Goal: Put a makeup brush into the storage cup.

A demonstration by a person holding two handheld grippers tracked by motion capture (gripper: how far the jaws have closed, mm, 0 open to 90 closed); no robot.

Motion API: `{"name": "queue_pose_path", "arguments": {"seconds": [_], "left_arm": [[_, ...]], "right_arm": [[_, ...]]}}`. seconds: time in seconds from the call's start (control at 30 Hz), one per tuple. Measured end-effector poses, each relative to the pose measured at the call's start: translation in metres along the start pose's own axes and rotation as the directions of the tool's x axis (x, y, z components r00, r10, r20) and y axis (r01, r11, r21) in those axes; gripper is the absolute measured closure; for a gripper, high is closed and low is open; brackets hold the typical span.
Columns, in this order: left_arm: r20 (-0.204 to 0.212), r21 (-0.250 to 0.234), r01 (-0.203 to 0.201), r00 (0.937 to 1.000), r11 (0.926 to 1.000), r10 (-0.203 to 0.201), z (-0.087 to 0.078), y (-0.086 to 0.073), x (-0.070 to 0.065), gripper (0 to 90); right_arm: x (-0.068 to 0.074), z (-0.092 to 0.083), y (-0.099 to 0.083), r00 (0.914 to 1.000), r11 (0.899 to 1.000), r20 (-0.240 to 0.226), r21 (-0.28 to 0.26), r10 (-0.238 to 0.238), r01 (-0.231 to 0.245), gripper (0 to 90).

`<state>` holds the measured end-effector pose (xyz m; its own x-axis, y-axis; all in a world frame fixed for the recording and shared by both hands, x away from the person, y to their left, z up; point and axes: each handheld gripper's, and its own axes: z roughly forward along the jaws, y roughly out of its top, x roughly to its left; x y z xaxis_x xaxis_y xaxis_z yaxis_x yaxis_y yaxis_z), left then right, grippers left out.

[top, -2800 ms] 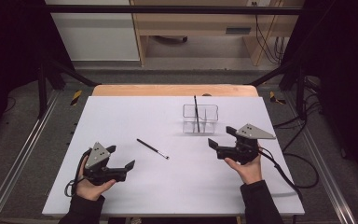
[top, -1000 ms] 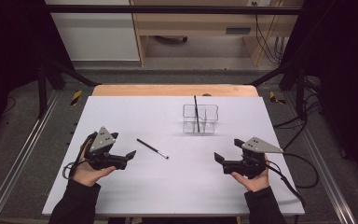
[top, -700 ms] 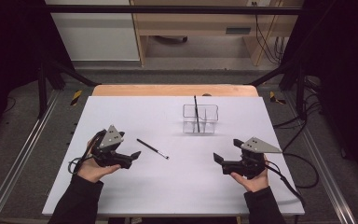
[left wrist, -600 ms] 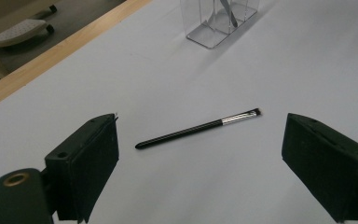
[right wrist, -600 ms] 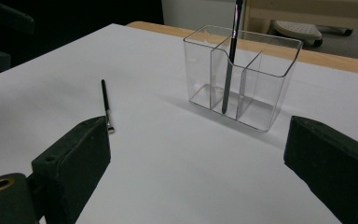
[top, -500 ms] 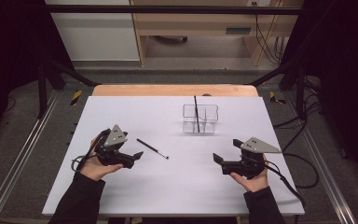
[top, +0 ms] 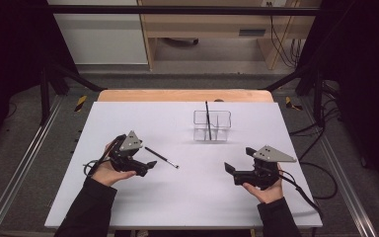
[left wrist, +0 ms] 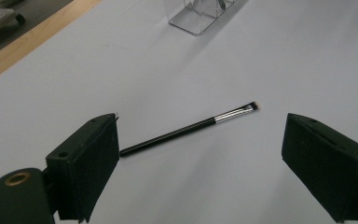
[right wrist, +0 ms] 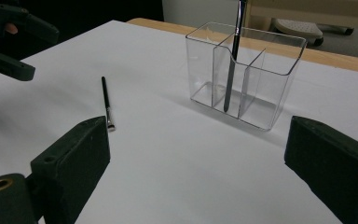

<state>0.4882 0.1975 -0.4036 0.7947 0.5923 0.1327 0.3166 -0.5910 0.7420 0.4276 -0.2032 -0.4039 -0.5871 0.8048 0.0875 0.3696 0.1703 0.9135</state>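
Note:
A thin black makeup brush (top: 161,157) (left wrist: 189,129) (right wrist: 106,107) with a silver ferrule lies flat on the white table (top: 187,197). My left gripper (top: 149,165) (left wrist: 200,172) hovers open just short of the brush's handle end, jaws wide apart with nothing between them. A clear divided plastic holder (top: 211,126) (right wrist: 245,73) stands at the back centre with another black brush (top: 208,120) (right wrist: 232,60) upright in it. My right gripper (top: 228,168) (right wrist: 200,177) is open near the table's front right, pointing left toward the holder and holding nothing.
The white table ends in a wooden strip (top: 182,96) at the far side. Cables (top: 321,173) trail off the right edge. Metal rails (top: 24,158) flank the table. In the right gripper view, the left gripper (right wrist: 9,42) appears at the upper left.
My left gripper has moved forward and rightward up to the lying brush. My right gripper dropped back toward the front edge earlier and has since stayed put.

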Motion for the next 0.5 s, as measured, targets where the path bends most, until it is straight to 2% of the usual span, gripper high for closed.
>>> {"name": "queue_pose_path", "arguments": {"seconds": [0.5], "left_arm": [[0.034,0.040,-0.039,0.9987,0.9984,0.038,0.016,0.009,0.001,10.4]], "right_arm": [[0.000,0.000,0.000,1.0000,1.000,-0.003,-0.005,0.000,0.000,7.0]]}}
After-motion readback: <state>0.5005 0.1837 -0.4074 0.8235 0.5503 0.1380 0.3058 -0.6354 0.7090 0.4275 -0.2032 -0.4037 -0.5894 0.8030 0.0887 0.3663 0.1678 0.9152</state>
